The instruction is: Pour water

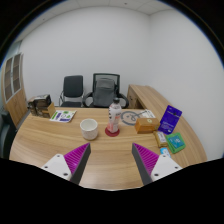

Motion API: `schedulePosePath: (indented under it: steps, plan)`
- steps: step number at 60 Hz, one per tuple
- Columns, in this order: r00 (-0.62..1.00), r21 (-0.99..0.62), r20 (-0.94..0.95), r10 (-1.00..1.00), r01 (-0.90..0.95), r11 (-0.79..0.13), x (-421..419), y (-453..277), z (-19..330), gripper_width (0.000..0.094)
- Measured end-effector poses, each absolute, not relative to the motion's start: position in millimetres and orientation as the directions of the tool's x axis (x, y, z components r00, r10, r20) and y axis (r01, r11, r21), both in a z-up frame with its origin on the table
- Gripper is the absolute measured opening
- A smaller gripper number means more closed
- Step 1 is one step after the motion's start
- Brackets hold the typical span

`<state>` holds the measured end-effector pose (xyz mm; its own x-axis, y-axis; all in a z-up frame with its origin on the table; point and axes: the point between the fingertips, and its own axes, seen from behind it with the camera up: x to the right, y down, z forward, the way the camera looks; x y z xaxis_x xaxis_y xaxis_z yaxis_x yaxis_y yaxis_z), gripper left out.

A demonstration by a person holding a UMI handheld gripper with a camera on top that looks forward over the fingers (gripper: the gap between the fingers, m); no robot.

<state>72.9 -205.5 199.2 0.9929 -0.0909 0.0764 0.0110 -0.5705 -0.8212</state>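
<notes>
A clear water bottle (114,113) stands upright on the wooden counter (45,135), well beyond the claw (112,158) and roughly in line with the gap between its fingers. Just left of the bottle, and a little nearer the claw, sits a white cup (90,128), also upright; the two are close together but apart. At the bottle's foot on the near side lies a small red and white thing (112,128), too small to name.

The claw is open: its two fingers are spread wide with nothing between them, only bare counter, and their purple pads (77,156) face inward.

To the right of the bottle stands a small orange-tan box (146,123), with a red-lidded item (130,118) between it and the bottle. Further right, near the counter's edge, a purple packet (171,119) stands upright, with a teal packet (177,143) lying nearer the right finger.

On the far left of the counter rests a dark box (40,102), and beside it some papers or booklets (63,115) lie flat.

Behind the counter two black office chairs (72,91) stand side by side against a white wall (100,45). A wooden shelf unit (12,78) stands at the left.
</notes>
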Motion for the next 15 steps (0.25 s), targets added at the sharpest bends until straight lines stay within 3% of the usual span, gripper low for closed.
schedulePosePath:
  steps: [15]
  plan:
    - [0.993,-0.831,0.083,-0.083,0.023,-0.555,67.3,-206.0,211.8,0.0858]
